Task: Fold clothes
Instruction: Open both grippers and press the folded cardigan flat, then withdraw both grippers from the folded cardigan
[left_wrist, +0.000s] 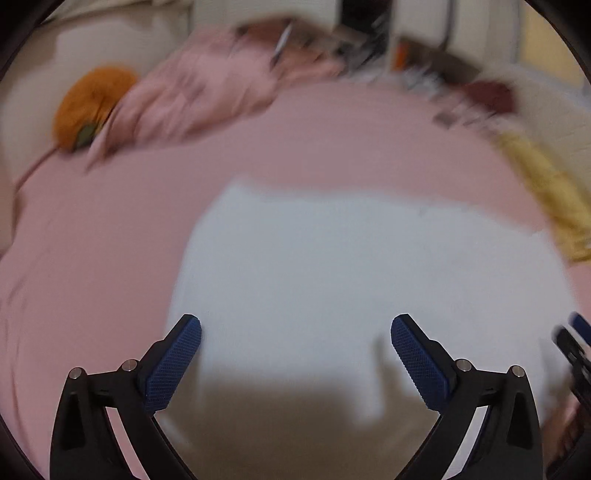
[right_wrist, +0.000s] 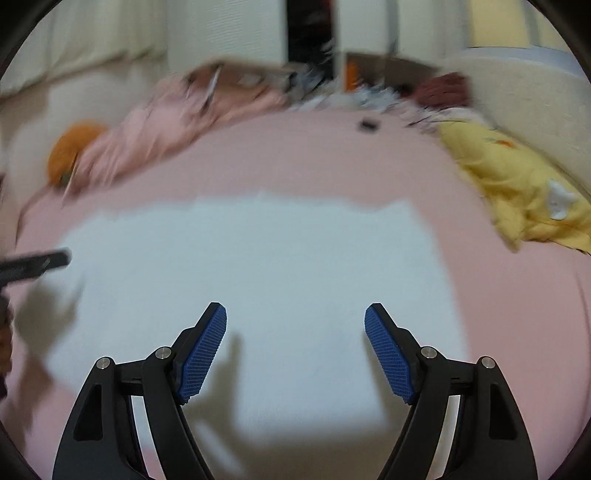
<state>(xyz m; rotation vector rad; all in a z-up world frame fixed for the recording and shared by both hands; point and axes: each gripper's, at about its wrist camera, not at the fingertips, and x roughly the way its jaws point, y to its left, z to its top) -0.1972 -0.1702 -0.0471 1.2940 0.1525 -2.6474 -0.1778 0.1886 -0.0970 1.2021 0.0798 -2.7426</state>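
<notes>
A white garment (left_wrist: 351, 273) lies flat on a pink bed sheet (left_wrist: 92, 258); it also shows in the right wrist view (right_wrist: 258, 266). My left gripper (left_wrist: 295, 328) is open and empty, held above the garment's near left part. My right gripper (right_wrist: 295, 317) is open and empty above the garment's near middle. The right gripper's edge (left_wrist: 576, 343) shows at the far right of the left wrist view. The left gripper's finger (right_wrist: 37, 262) shows at the left edge of the right wrist view. Both views are motion-blurred.
A crumpled pink quilt (left_wrist: 199, 96) and an orange cushion (left_wrist: 92, 103) lie at the far left of the bed. A yellow garment (right_wrist: 517, 184) lies at the right. A small dark object (right_wrist: 369, 124) sits on the far sheet. Clutter and a white wall stand behind.
</notes>
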